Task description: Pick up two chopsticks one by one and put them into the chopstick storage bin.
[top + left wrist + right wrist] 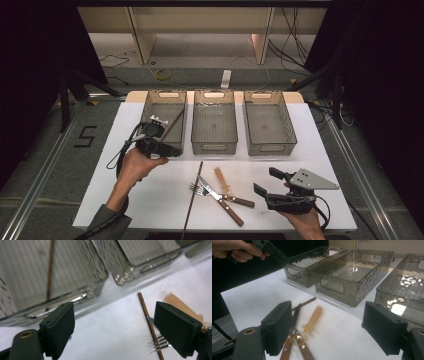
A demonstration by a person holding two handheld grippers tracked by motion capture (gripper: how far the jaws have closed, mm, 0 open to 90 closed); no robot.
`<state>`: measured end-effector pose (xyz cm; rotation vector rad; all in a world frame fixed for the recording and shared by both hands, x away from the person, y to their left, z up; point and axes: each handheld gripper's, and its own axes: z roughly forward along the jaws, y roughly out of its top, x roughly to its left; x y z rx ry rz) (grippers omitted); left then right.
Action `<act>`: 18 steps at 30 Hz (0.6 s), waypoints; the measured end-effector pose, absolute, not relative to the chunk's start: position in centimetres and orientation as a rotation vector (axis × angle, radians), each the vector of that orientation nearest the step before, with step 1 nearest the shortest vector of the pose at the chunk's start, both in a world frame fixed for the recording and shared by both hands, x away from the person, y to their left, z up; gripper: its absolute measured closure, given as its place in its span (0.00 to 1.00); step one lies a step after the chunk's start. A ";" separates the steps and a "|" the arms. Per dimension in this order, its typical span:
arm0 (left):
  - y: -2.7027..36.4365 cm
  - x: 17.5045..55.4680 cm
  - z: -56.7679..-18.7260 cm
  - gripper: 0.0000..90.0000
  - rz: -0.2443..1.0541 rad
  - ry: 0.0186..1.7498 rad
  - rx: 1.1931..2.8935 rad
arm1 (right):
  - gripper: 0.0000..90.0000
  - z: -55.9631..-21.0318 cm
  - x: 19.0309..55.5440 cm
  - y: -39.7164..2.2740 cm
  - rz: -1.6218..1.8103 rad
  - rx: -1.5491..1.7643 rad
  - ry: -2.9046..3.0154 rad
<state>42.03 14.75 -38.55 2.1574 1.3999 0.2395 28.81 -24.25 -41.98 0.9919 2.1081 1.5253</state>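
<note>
At the near edge of the left bin [163,120], the left tool [161,145] hangs with its jaws wide and nothing between them; a brown chopstick [173,125] lies slanted inside that bin. The other chopstick [193,197] lies on the white worktop [280,165], just beside a fork [199,189], a wooden-handled knife [220,200] and a pale spoon [222,180]. The right tool [270,182] rests near them, jaws wide and empty
</note>
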 end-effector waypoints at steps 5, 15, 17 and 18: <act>13.9 41.3 -39.1 0.18 0.251 1.383 2.197 | 0.27 -42.0 28.9 -24.3 1.513 0.999 2.110; 12.1 38.5 -41.0 0.18 0.194 1.334 2.338 | 0.27 -42.1 28.9 -24.2 1.503 0.998 2.121; 11.7 38.0 -41.3 0.18 0.187 1.319 2.367 | 0.27 -42.1 28.9 -24.2 1.500 0.998 2.123; 11.5 37.8 -41.4 0.18 0.187 1.319 2.371 | 0.27 -42.1 28.9 -24.2 1.496 0.997 2.126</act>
